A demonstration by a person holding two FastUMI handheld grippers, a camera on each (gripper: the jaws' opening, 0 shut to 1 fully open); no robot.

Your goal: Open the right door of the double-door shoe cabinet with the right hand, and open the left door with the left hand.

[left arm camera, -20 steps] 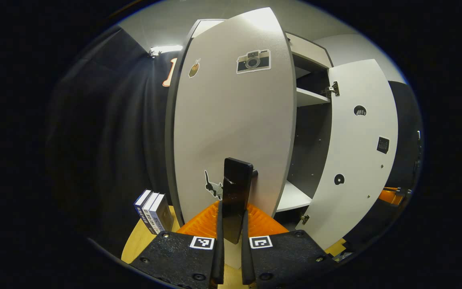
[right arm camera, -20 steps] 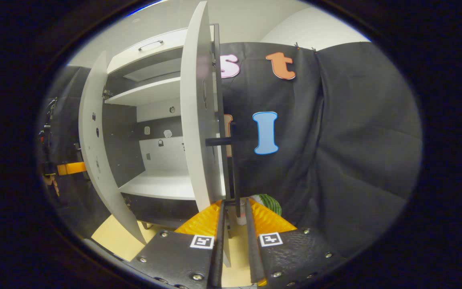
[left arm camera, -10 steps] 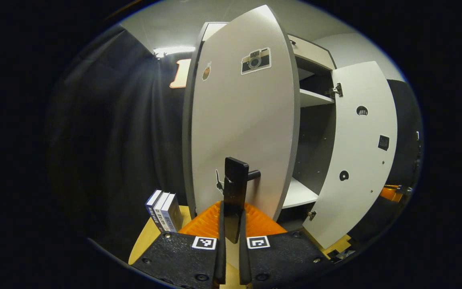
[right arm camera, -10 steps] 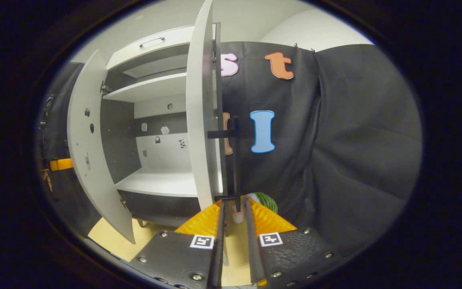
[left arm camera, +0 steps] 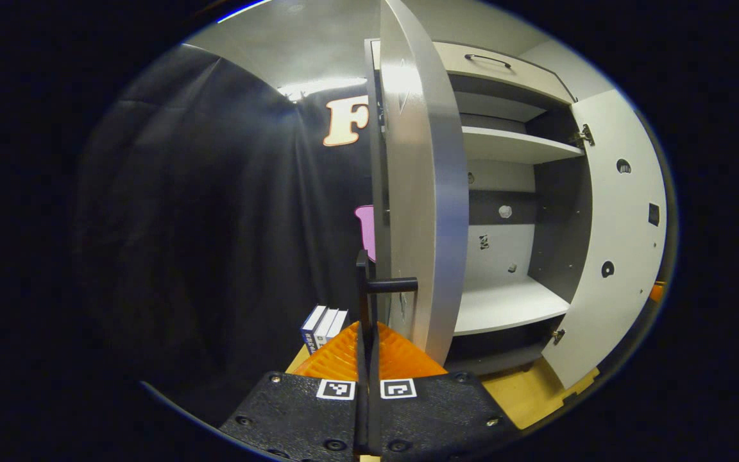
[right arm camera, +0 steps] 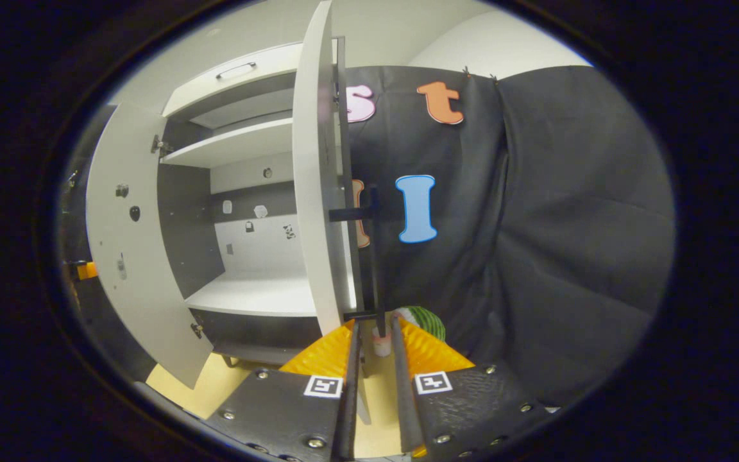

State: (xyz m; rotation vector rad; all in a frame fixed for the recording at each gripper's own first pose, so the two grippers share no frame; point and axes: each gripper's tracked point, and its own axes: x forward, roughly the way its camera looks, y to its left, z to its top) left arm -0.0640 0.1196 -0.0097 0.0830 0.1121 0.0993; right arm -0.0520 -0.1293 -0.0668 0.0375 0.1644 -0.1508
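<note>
In the left gripper view, the left gripper (left arm camera: 367,359) has its fingers pressed together on the thin black handle (left arm camera: 364,301) of the left door (left arm camera: 417,192). That door stands wide open, seen nearly edge-on. Beyond it the shoe cabinet (left arm camera: 504,64) shows its shelves (left arm camera: 510,144), and the right door (left arm camera: 620,256) hangs open on the far side. A few books (left arm camera: 323,326) stand on the wooden floor (left arm camera: 530,398) by the black curtain.

In the right gripper view, the right gripper (right arm camera: 373,350) sits with its fingers a little apart on either side of the right door's (right arm camera: 315,192) black handle (right arm camera: 376,256); I cannot tell whether they press it. The left door (right arm camera: 129,256) stands open across the cabinet. A green striped ball (right arm camera: 424,317) lies on the floor behind the door.
</note>
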